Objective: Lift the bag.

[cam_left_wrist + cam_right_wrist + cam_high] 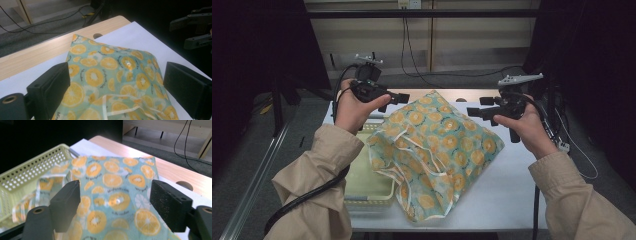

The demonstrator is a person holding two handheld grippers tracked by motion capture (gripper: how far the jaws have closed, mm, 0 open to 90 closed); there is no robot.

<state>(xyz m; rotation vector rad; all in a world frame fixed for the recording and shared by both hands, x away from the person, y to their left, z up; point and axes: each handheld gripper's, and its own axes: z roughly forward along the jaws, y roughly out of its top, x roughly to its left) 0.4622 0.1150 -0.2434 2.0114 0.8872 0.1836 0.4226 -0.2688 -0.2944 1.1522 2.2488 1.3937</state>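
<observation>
Both jaw pairs stand apart, nothing between them. The teal orange-slice-print cloth bag (439, 150) lies on the white surface (512, 185) between your left hand-held gripper (394, 98) and right hand-held gripper (472, 112). Bite hems, not the middle. The right gripper view shows its edge draped into the pale yellow perforated plastic basket (30, 167); the left gripper view shows its loose cream straps (130, 100).

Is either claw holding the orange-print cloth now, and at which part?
No, nothing is held. The left claw and right claw stand open above the cloth, with no fabric between their jaws.
</observation>
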